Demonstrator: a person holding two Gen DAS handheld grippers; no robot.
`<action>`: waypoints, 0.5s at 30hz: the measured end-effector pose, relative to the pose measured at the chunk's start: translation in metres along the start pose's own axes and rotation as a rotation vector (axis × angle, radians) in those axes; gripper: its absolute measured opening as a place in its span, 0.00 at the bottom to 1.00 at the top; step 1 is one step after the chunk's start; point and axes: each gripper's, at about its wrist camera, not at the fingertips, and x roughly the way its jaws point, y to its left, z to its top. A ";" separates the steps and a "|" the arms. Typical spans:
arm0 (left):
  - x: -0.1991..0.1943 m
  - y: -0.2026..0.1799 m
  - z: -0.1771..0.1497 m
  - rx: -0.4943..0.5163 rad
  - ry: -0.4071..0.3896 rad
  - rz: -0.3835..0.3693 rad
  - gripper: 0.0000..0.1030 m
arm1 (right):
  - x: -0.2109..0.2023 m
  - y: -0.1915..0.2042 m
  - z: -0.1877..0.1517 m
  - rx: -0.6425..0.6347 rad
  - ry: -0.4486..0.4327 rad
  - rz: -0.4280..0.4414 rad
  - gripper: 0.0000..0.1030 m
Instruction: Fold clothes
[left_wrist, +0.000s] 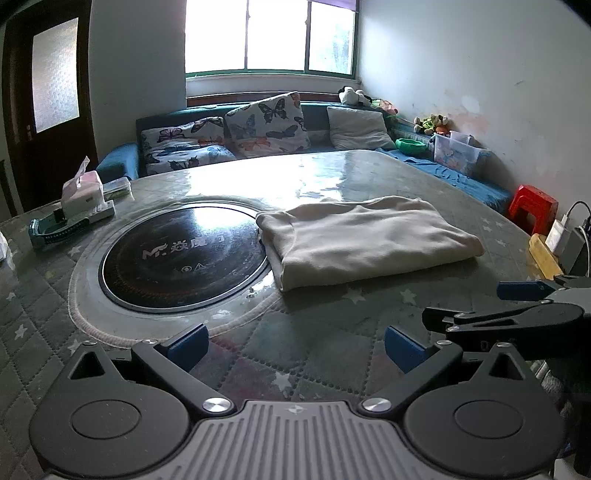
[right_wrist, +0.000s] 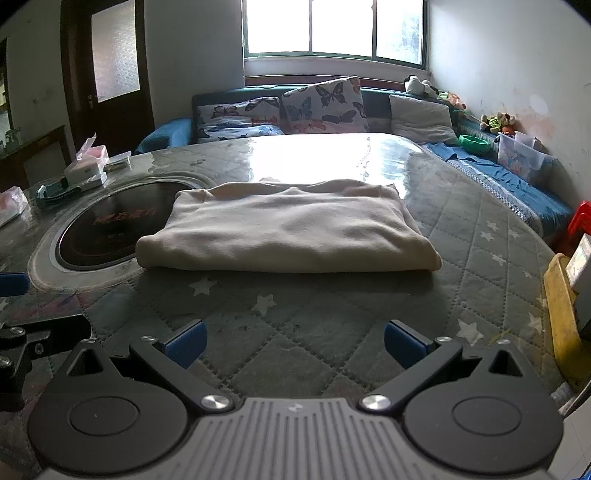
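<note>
The left tool (left_wrist: 295, 345) is held low over the near edge of the desk, its two blue-padded fingers (left_wrist: 188, 347) spread wide with nothing between them. The right tool (right_wrist: 293, 343) is held the same way just beside it, fingers parted and empty; part of it is seen at the right edge of the left wrist view.

Under both tools lies the grey quilted desk cover with pale stars (right_wrist: 332, 306), overlaid by a clear glossy sheet. Beyond the tools, well apart from the fingertips, the cream-coloured folded garment (right_wrist: 288, 232) rests flat on the desk in a neat rectangular stack. Its left edge overlaps the rim of the round black glass cooktop (left_wrist: 184, 254) set into the desk.

At the far left of the desk a pink-and-white tissue pack (left_wrist: 83, 190) is seen, and a teal strap-like object (left_wrist: 55, 229) lies near it. Behind the desk a blue sofa (left_wrist: 118, 162) carries butterfly-print cushions (left_wrist: 266, 123) beneath a bright window (left_wrist: 269, 35). A red plastic stool (left_wrist: 532, 206) stands at the right.
</note>
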 end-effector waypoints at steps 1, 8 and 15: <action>0.001 0.000 0.000 0.000 0.002 -0.001 1.00 | 0.000 0.000 0.000 -0.001 0.001 0.000 1.00; 0.008 0.001 0.002 -0.003 0.014 -0.005 1.00 | 0.007 -0.001 0.000 0.002 0.013 -0.003 1.00; 0.014 0.002 0.004 -0.003 0.024 -0.010 1.00 | 0.012 -0.002 0.001 0.002 0.024 -0.004 1.00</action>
